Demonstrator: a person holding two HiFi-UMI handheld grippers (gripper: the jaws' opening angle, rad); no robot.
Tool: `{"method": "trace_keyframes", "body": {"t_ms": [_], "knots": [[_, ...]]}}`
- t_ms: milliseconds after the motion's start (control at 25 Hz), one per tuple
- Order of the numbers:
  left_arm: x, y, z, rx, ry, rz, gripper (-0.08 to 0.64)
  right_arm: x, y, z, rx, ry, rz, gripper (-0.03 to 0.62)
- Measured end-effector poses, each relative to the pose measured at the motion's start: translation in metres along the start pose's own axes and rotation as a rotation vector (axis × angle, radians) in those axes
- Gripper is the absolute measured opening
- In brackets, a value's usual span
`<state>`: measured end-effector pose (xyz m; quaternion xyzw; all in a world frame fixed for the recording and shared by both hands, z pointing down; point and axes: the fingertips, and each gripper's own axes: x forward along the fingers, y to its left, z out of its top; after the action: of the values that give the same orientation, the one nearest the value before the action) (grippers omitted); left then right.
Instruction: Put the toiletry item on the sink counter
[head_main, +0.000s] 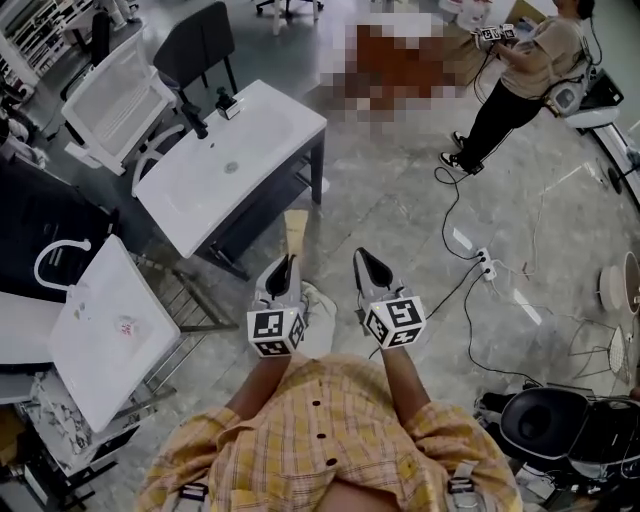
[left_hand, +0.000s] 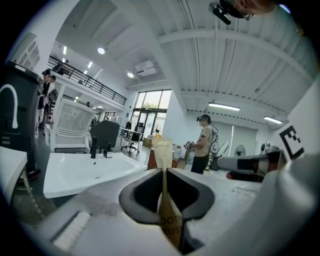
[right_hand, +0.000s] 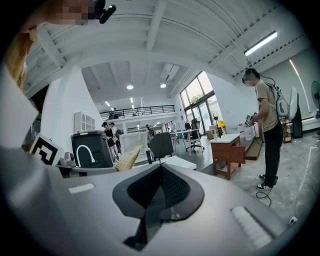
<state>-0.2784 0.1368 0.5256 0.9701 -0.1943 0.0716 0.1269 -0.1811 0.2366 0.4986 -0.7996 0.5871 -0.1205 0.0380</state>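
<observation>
Person in a plaid shirt stands on the grey floor w/ a gripper in each hand. The sink desk lies ahead & to the L, well apart from both tools. L gripper has its jaws pinching the toiletry item, a flat beige tube, near its lower end, so most of the tube sticks out past the jaw tips. The L gripper view shows it edge-on in the seam between the jaws, its print too cut off to read. Held that way prob. so the free end can meet the white top first. R gripper sits alongside, jaws pressed together on nothing, apparently spare while L does the carrying. Black faucet stands at the desk's far edge w/ the basin mid-top, leaving the flat corner nearest the person as the likely drop spot. Judged mid-carry: the item is not yet over the desk. A second person stands far R, and cables trail across the floor.
</observation>
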Motion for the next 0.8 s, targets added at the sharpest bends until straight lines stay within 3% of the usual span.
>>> {"method": "trace_keyframes", "body": {"t_ms": [440,800], "knots": [[0.113,0.018,0.046,-0.014,0.000,0.012,0.029,0.087,-0.072,0.049,0.002,0.012,-0.008,0.002],[0.198,0.042,0.070,-0.041,0.001,0.061,0.029,0.168,-0.115,0.075,-0.010,0.039,0.040,0.002]]}}
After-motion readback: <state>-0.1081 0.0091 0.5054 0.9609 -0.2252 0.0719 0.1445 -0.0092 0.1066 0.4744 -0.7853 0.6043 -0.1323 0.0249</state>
